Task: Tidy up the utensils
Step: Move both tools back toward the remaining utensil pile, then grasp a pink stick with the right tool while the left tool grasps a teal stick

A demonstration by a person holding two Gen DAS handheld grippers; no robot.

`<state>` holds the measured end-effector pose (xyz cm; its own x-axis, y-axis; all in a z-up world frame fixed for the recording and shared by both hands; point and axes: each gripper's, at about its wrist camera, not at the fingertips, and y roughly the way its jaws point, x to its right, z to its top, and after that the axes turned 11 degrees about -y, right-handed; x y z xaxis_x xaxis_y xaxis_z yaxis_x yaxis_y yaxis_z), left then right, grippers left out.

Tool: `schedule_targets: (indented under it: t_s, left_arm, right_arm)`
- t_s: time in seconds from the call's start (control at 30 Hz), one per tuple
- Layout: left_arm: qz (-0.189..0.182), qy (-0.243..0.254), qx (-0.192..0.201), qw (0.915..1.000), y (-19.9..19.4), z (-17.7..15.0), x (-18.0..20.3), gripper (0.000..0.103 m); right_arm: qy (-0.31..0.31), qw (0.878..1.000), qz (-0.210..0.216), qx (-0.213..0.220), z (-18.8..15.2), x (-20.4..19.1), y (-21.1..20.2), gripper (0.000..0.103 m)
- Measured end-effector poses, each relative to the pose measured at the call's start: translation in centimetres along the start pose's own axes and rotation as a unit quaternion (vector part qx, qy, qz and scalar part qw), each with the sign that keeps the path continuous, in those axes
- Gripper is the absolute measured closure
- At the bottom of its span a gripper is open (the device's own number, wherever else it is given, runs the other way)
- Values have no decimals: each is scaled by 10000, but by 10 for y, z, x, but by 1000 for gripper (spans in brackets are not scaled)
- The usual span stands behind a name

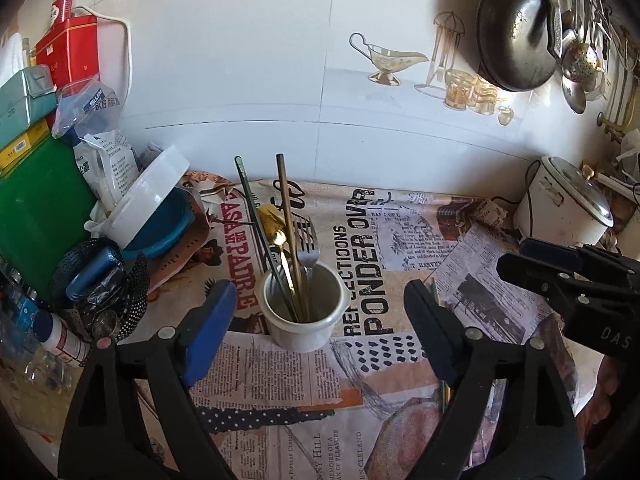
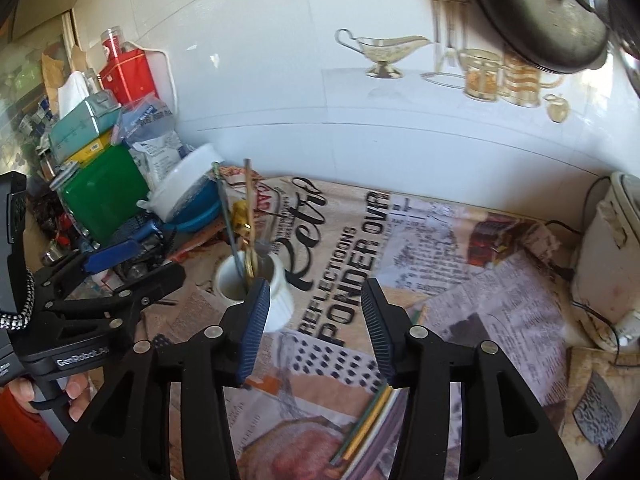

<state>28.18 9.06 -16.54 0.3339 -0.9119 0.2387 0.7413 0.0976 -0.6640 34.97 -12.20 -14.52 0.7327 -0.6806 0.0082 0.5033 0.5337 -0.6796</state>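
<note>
1. My left gripper (image 1: 320,312) points forward and downward, jaws spread wide with nothing between the blue pads (image 1: 212,328).
2. My right gripper (image 2: 314,316) is pitched down likewise, jaws parted, pads bare and gripping nothing.
3. In the left wrist view, my right gripper (image 1: 568,276) sits at the right edge, level with the left one.
4. In the right wrist view, my left gripper (image 2: 120,272) appears at the left, my left hand (image 2: 60,396) wrapped around its handle, fingertips visible.

hidden: lower ends of utensils (image 1: 294,240) inside white cup (image 1: 304,320) | cut off: black pan (image 2: 536,12) at top edge | blurred: chopsticks (image 2: 368,424) on counter (image 2: 460,280)
</note>
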Motion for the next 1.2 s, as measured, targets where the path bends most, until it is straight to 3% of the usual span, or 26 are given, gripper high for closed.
schedule_targets:
  t_s: [0.43, 0.63, 0.83, 0.97, 1.2]
  left_arm:
    - [-61, 37, -729, 9973, 40, -50, 42, 16]
    - [74, 97, -1066, 9942, 64, -72, 52, 16]
    - [215, 58, -1320, 9910, 83, -91, 54, 16]
    - [299, 63, -1415, 9895, 88, -100, 53, 16]
    - [338, 47, -1470, 9885, 92, -104, 51, 16]
  right_arm:
    - [478, 9927, -501, -986, -83, 56, 16, 55]
    - [670, 9848, -465, -1533, -124, 71, 42, 55]
    - [904, 9762, -117, -1967, -149, 71, 75, 55]
    - [836, 9730, 26, -2153, -157, 63, 87, 67]
    - [638, 9725, 23, -2240, -160, 53, 85, 76]
